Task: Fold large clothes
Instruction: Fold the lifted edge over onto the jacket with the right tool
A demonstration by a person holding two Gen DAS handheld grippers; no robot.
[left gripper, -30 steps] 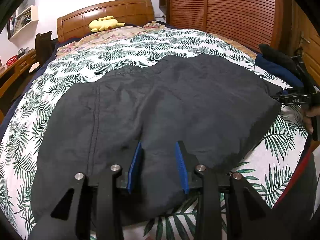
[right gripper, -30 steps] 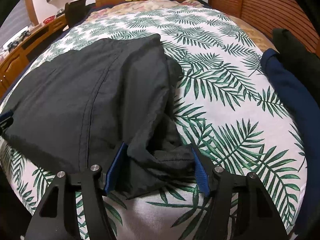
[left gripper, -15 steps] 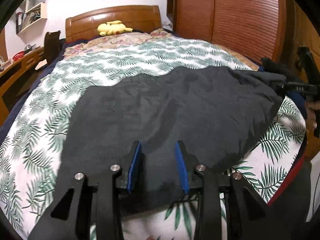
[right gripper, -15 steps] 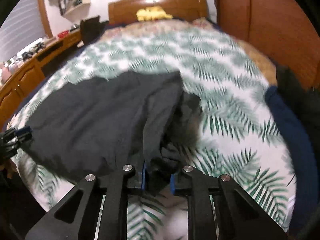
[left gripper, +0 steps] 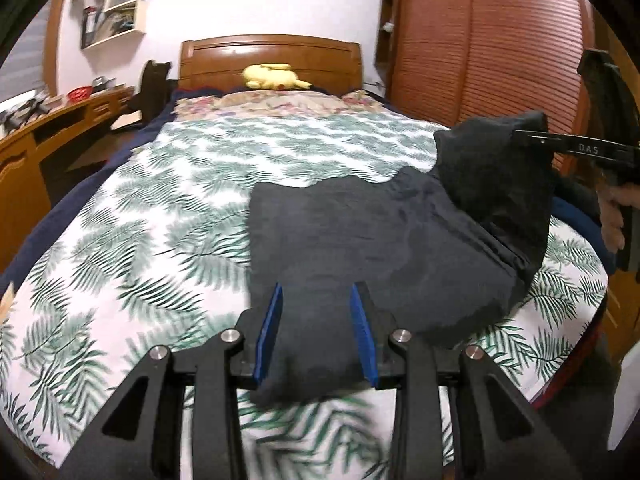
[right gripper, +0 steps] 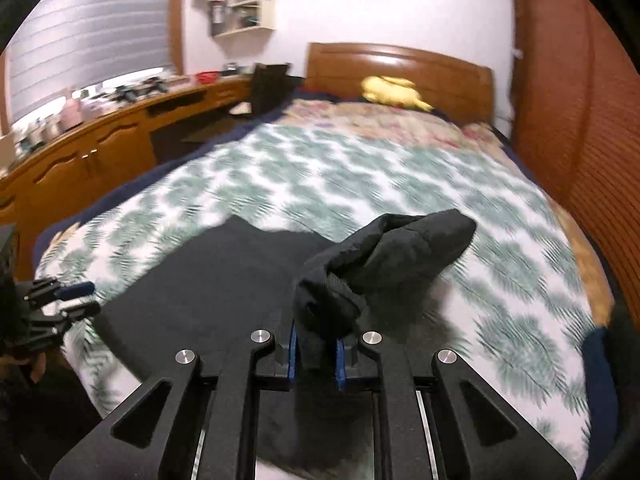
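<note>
A large black garment [left gripper: 380,248] lies on the bed's near end over the leaf-print bedspread [left gripper: 168,208]. My left gripper [left gripper: 316,332] has its blue pads apart around the garment's near edge; whether they pinch the cloth I cannot tell. My right gripper [right gripper: 316,354] is shut on a bunched black end of the garment [right gripper: 384,256] and holds it lifted above the bed. In the left wrist view that raised end [left gripper: 496,160] hangs from the right gripper [left gripper: 540,138] at the right. The left gripper shows in the right wrist view [right gripper: 72,300] at the far left.
A wooden headboard [left gripper: 272,56] with a yellow plush toy [left gripper: 276,76] stands at the far end. A wooden desk [right gripper: 100,148] runs along the left. A slatted wooden wardrobe [left gripper: 500,48] lines the right side. Dark blue folded clothes [left gripper: 572,210] lie at the bed's right edge.
My right gripper closed on the garment's end and lifted it off the bed. Both grippers rose and the garment pulled toward the bed's near end; its left part no longer lies spread out.
</note>
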